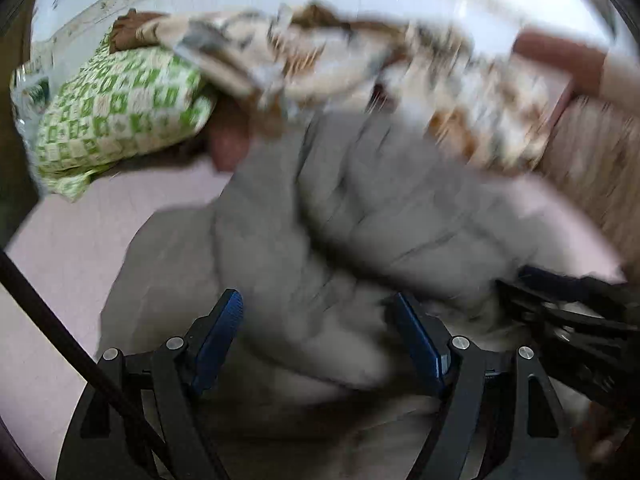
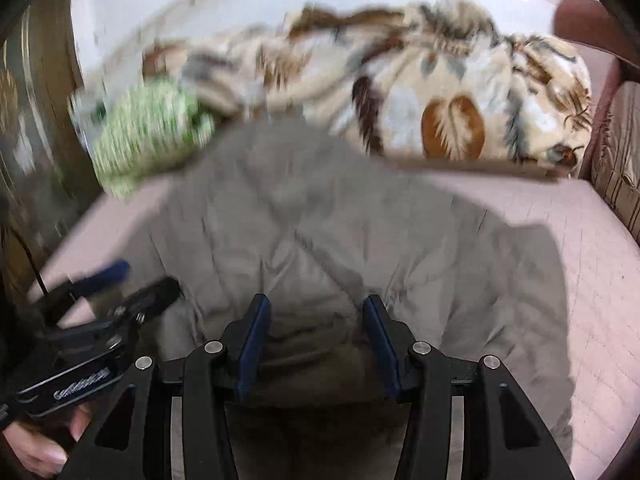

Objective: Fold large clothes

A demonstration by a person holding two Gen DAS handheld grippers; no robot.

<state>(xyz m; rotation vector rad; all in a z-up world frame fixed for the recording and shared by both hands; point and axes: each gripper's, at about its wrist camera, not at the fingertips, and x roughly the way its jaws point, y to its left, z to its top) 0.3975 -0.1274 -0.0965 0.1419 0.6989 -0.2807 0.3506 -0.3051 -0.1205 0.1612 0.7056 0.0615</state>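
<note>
**Both claws over the grey jacket on the bed**

At the far left corner of the bed (image 2: 592, 264) a green-and-white checked pillow (image 1: 120, 112) sits, its far end tucked under a cream blanket (image 2: 440, 112) with brown leaf prints. That blanket is bunched along the bed's far edge, running to the right corner, where a brown striped cushion (image 2: 616, 152) stands against the side.

The jacket (image 2: 304, 224), grey and quilted, lies spread on the pink sheet in the middle of the bed. Its far end reaches the pillow and the blanket; its near end is under my claws at the near edge. The fabric is rumpled into folds, and blur hides finer detail.

My left claw (image 1: 320, 320) stands wide, its blue pads (image 1: 218, 340) well apart, with jacket cloth below and between them; the pads do not press on it. In the right wrist view it shows toward the near left, with my hand (image 2: 36, 444) on its handle.

My right claw (image 2: 316, 320) is narrower, about half open. A dark fold of the jacket lies in the gap, but the pads are clear of it.
</note>
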